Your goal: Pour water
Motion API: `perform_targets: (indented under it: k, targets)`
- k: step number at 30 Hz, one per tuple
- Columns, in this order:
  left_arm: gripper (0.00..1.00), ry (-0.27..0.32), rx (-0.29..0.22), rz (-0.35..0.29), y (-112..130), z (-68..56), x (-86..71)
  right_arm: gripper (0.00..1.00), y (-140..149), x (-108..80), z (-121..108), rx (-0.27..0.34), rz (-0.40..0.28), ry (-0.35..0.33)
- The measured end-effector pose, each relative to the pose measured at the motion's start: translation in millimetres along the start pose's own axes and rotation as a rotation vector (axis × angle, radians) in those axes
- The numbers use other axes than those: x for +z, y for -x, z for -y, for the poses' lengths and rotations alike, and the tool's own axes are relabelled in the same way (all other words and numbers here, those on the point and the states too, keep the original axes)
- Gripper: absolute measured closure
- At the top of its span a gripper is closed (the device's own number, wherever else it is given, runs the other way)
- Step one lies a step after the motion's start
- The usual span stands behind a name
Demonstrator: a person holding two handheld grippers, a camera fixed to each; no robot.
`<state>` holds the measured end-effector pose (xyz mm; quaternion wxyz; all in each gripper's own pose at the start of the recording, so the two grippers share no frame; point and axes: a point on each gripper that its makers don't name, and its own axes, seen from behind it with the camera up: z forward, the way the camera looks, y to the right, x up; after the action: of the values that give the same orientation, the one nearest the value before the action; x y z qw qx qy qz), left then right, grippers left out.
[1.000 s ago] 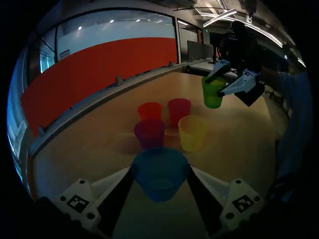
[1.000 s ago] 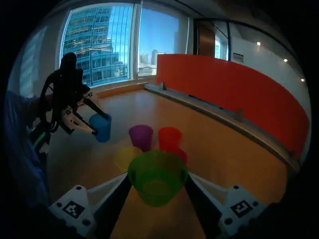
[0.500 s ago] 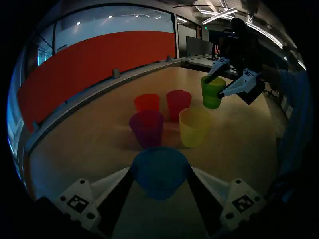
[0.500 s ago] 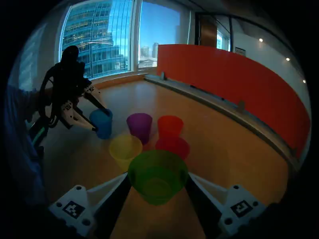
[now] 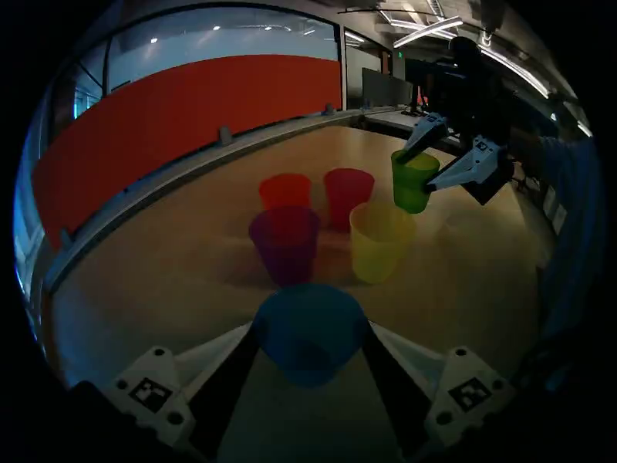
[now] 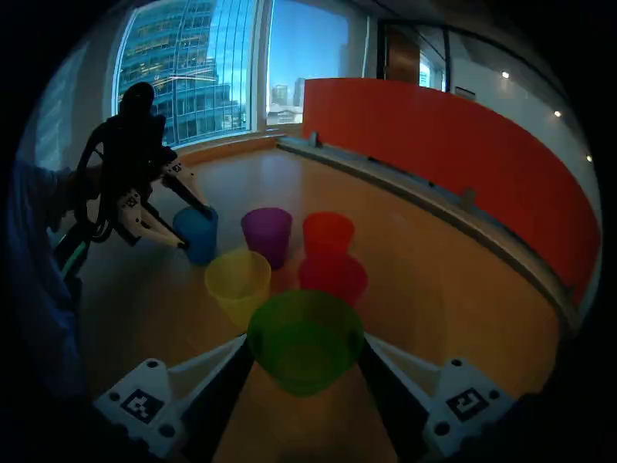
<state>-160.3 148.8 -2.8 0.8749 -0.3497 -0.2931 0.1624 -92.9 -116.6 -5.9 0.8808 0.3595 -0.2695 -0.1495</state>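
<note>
in the left gripper view we saw the left gripper clenched on the blue cup, a white finger pressing each side and the cup's mouth facing up. ahead of it four more cups stood close together in a square on the wooden table: the purple cup and the yellow cup nearer us, the orange cup and the red cup behind them. in the right gripper view the right gripper gripped the green cup the same way, both fingers on its sides, just short of the yellow and red cups. from there the blue cup sat in the far gripper just beside the purple cup, low over the table; we could not tell whether it touched the wood. we could not tell whether either held cup had water in it. a blue sleeve showed at the edge, a long red wall panel ran along the table's far side, and tall windows looked out on towers.
</note>
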Motion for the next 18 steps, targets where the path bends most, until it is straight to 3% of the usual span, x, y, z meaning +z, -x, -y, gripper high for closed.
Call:
perform_targets:
  k: [18]
  targets:
    - [0.08,0.006,-0.017,0.034,13,2.4,-3.6,0.09,9,4.0,4,0.005,0.012,0.005]
